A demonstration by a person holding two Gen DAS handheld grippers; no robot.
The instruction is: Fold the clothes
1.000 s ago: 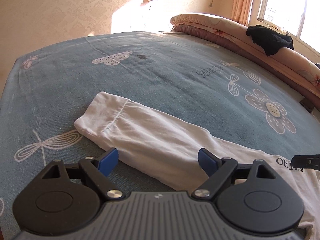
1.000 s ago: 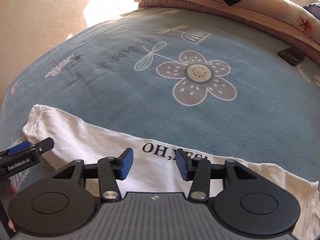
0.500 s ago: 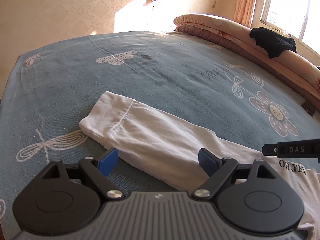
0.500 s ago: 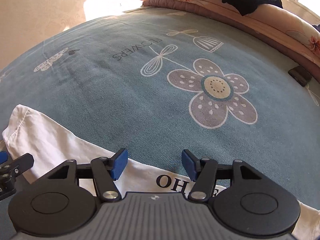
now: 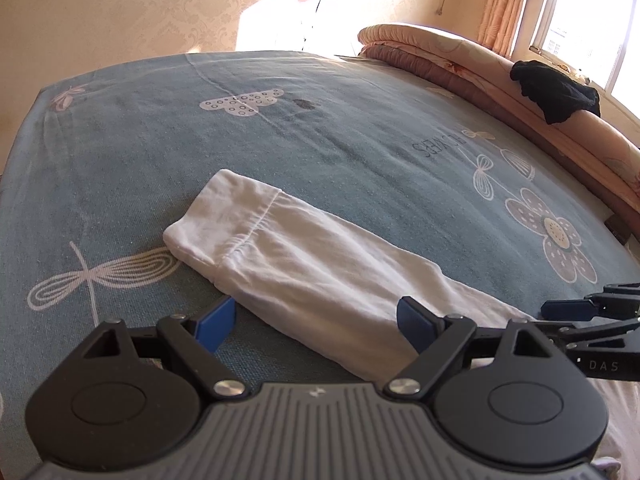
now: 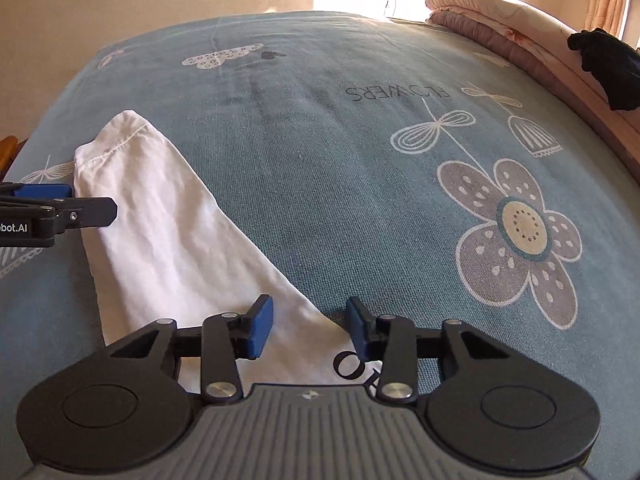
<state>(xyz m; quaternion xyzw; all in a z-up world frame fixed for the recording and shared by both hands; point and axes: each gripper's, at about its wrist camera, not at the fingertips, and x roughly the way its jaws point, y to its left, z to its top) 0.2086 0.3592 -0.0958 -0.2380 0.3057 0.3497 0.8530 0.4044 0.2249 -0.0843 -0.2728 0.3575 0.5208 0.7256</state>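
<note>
Both fingers (image 6: 260, 328) astride shirt (image 6: 168, 240) edge

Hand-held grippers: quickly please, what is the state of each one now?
Left hand-held gripper: open wide above the white shirt, holding nothing.
Right hand-held gripper: jaws closing over the shirt's edge, not yet pressing it.

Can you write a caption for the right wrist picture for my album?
Right gripper closing over a white shirt on a blue flowered bedsheet.
</note>
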